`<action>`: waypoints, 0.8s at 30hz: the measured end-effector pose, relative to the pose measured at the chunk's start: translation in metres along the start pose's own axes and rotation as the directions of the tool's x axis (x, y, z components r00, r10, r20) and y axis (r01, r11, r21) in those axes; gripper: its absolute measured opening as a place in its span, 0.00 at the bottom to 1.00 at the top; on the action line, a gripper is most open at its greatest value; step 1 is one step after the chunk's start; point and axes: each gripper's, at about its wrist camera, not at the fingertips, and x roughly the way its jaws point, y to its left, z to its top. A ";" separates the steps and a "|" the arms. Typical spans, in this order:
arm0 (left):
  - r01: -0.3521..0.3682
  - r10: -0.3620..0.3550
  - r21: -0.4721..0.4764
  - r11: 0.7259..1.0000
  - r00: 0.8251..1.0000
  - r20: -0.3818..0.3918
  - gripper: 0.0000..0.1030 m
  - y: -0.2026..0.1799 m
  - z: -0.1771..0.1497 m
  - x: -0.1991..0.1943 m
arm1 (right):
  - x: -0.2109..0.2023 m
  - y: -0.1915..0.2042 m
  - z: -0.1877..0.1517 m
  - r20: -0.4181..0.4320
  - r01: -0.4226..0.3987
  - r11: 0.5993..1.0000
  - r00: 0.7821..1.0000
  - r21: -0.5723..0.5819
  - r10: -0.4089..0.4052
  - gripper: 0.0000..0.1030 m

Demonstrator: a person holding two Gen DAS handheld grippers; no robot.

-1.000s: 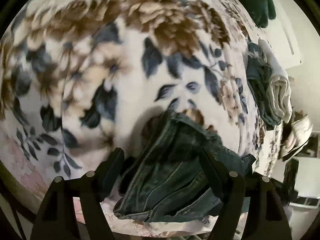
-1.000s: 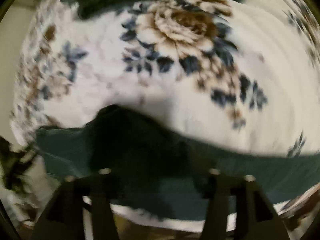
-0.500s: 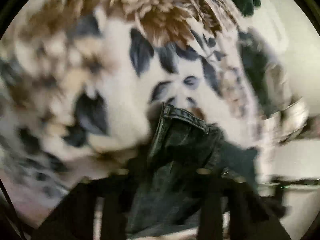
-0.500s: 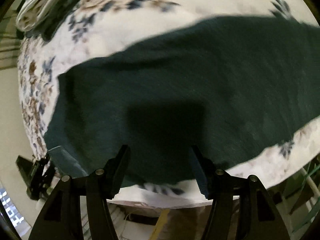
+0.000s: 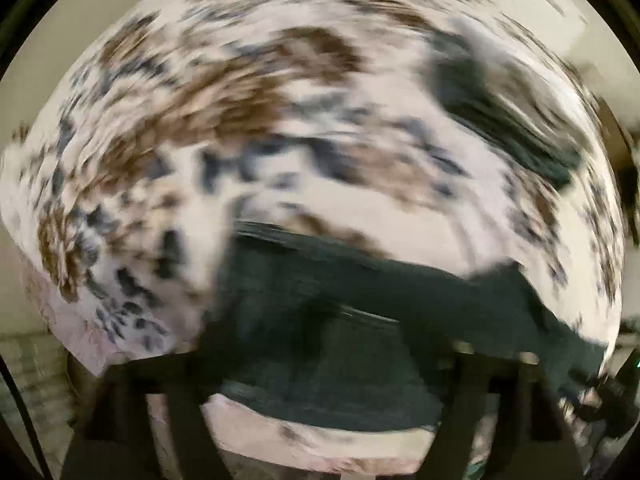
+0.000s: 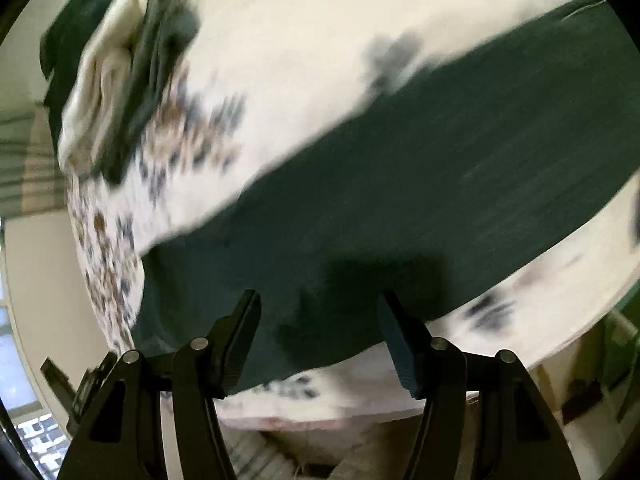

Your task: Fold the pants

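Dark green-blue denim pants [image 5: 340, 320] lie on a floral blanket [image 5: 240, 140] near its front edge. The left wrist view is badly motion-blurred. My left gripper [image 5: 320, 368] hangs over the waist end of the pants; its fingers are a dark smear, apparently spread wide. In the right wrist view a long leg of the pants [image 6: 420, 184] stretches away to the upper right. My right gripper [image 6: 320, 332] is open and empty just above the near end of that leg, its fingers apart on either side of the cloth.
A pile of folded clothes [image 6: 120, 72], dark green and cream, sits at the far left of the blanket in the right wrist view; it also shows in the left wrist view [image 5: 500, 112]. The bed edge [image 6: 340, 412] drops off just below my right fingers.
Both views have swung. The pants now lie spread out longer across the blanket. My right gripper has stayed open over the leg end; the left view turned so the pants stretch rightward.
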 end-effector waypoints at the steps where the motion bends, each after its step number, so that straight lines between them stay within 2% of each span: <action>1: -0.006 0.005 0.030 1.000 1.000 0.007 0.80 -0.025 -0.005 -0.003 | -0.018 -0.014 0.014 0.041 0.009 1.000 0.999 0.013 -0.009 0.61; 3: -0.018 0.019 0.105 0.994 1.000 -0.010 0.93 -0.081 -0.015 0.001 | -0.056 -0.050 0.040 0.120 0.045 0.998 0.991 0.049 -0.051 0.61; 7: 0.020 -0.009 0.190 0.982 0.998 -0.057 0.93 -0.188 -0.040 0.018 | -0.131 -0.148 0.098 0.248 0.088 0.978 0.959 0.187 -0.134 0.61; 10: 0.051 -0.034 0.276 0.960 0.997 -0.068 0.93 -0.273 -0.064 0.033 | -0.164 -0.214 0.141 0.281 0.120 0.961 0.941 0.248 -0.190 0.62; 12: 0.060 -0.039 0.336 0.940 0.997 -0.069 0.93 -0.329 -0.077 0.046 | -0.175 -0.251 0.171 0.268 0.177 0.956 0.934 0.233 -0.238 0.62; 14: 0.052 -0.028 0.392 0.919 0.997 -0.066 0.93 -0.370 -0.089 0.055 | -0.168 -0.271 0.204 0.204 0.235 0.964 0.945 0.122 -0.256 0.62; 15: 0.045 -0.021 0.424 0.904 0.998 -0.060 0.93 -0.392 -0.096 0.061 | -0.161 -0.271 0.215 0.184 0.271 0.960 0.943 0.063 -0.278 0.61; 16: 0.035 -0.010 0.459 0.888 0.998 -0.055 0.93 -0.413 -0.102 0.067 | -0.153 -0.271 0.226 0.156 0.315 0.949 0.938 -0.019 -0.308 0.61; 19: 0.012 0.016 0.527 0.850 0.999 -0.048 0.93 -0.453 -0.117 0.082 | -0.134 -0.279 0.243 0.097 0.407 0.899 0.913 -0.160 -0.396 0.61; 21: -0.004 0.036 0.564 0.826 0.998 -0.045 0.93 -0.472 -0.125 0.089 | -0.124 -0.288 0.252 0.064 0.424 0.883 0.905 -0.201 -0.420 0.61; 24: -0.013 0.057 0.581 0.814 0.997 -0.057 0.93 -0.486 -0.132 0.097 | -0.113 -0.298 0.260 0.026 0.368 0.908 0.928 -0.201 -0.371 0.60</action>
